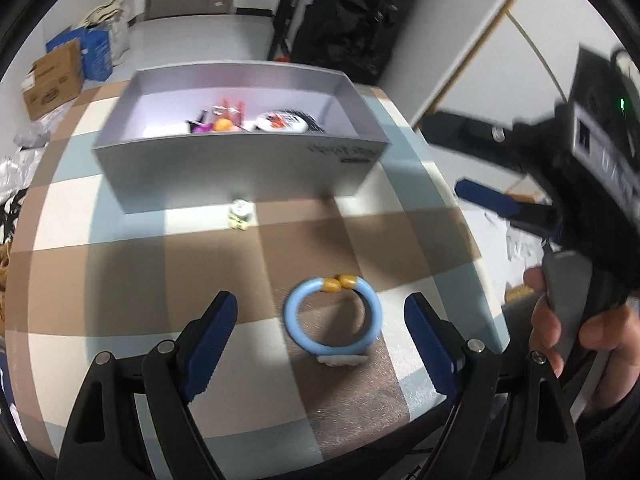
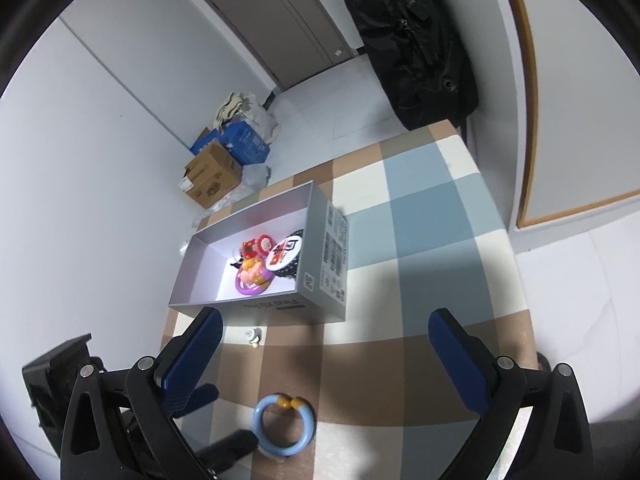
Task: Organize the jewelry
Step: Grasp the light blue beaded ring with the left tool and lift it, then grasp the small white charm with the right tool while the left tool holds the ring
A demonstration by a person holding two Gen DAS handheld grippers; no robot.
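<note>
A light blue ring bracelet (image 1: 332, 318) with two orange beads lies on the checked tabletop, between the open fingers of my left gripper (image 1: 320, 332), which hovers just above it. It also shows in the right wrist view (image 2: 284, 424). My right gripper (image 2: 326, 354) is open and empty, held higher above the table; it appears at the right of the left wrist view (image 1: 476, 160). A grey open box (image 1: 240, 168) holds several colourful jewelry pieces (image 2: 266, 260). A small pale trinket (image 1: 240, 216) lies in front of the box.
The checked table (image 2: 420, 240) ends close behind the box and at the right. Cardboard and blue boxes (image 2: 224, 168) stand on the floor by the wall. A black bag (image 2: 416, 40) hangs near the table's far corner.
</note>
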